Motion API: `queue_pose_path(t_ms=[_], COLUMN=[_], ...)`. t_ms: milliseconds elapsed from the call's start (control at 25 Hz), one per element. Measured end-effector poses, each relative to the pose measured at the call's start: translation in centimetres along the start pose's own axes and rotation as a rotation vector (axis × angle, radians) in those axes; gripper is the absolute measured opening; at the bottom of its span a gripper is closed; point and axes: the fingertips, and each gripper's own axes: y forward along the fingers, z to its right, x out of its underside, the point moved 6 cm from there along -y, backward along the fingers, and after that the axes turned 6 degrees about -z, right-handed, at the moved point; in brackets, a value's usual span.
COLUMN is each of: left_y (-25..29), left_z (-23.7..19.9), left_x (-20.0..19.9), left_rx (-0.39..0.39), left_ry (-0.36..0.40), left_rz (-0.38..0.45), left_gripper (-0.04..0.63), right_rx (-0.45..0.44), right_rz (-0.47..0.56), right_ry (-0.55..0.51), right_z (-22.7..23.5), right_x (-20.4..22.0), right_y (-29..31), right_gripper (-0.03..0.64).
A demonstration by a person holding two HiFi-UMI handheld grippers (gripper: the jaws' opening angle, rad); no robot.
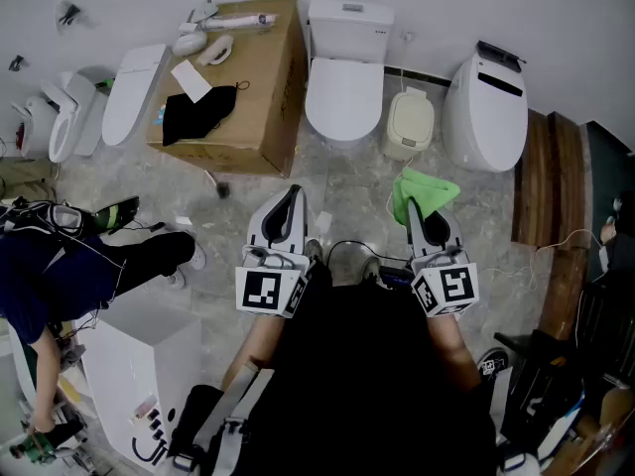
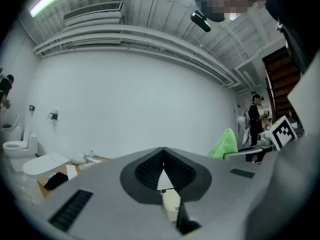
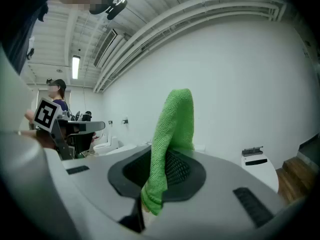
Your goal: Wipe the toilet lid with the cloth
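Observation:
A white toilet with its lid (image 1: 343,97) down stands against the far wall, ahead of both grippers. My right gripper (image 1: 411,206) is shut on a green cloth (image 1: 423,190), which stands up out of the jaws (image 3: 172,129) and droops over their tips. The right gripper (image 3: 167,160) is well short of the toilet, over the floor. My left gripper (image 1: 290,196) is level with it to the left. Its jaws are shut with nothing between them (image 2: 163,153). The green cloth (image 2: 225,144) also shows at the right of the left gripper view.
A cardboard box (image 1: 268,97) with a black cloth and white parts on top stands left of the toilet. Right of it are a small beige bin (image 1: 409,124), another white toilet (image 1: 486,112) and wooden steps (image 1: 556,196). A person (image 1: 60,266) crouches at left beside a white box (image 1: 139,365).

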Motion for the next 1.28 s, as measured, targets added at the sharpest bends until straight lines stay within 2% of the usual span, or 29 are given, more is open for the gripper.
queue_pose_path(t_ms=[480, 880, 1280], left_y=[0.0, -0.9, -1.1], left_z=[-2.4, -7.6, -12.1], left_x=[0.3, 0.3, 1.1], left_rx=[0.012, 0.03, 0.109], left_ry=[0.006, 0.002, 0.015], left_rz=[0.01, 0.005, -0.014], left_gripper=[0.008, 0.006, 0.008], right_rx=[0.022, 0.054, 0.082], right_rz=[-0.002, 0.002, 0.001], right_ry=[0.009, 0.003, -0.003], right_z=[-1.4, -5.1, -9.8], right_x=[0.1, -0.3, -0.7], right_y=[1.5, 4.8, 8.7], right_gripper=[0.055, 0.055, 0.055])
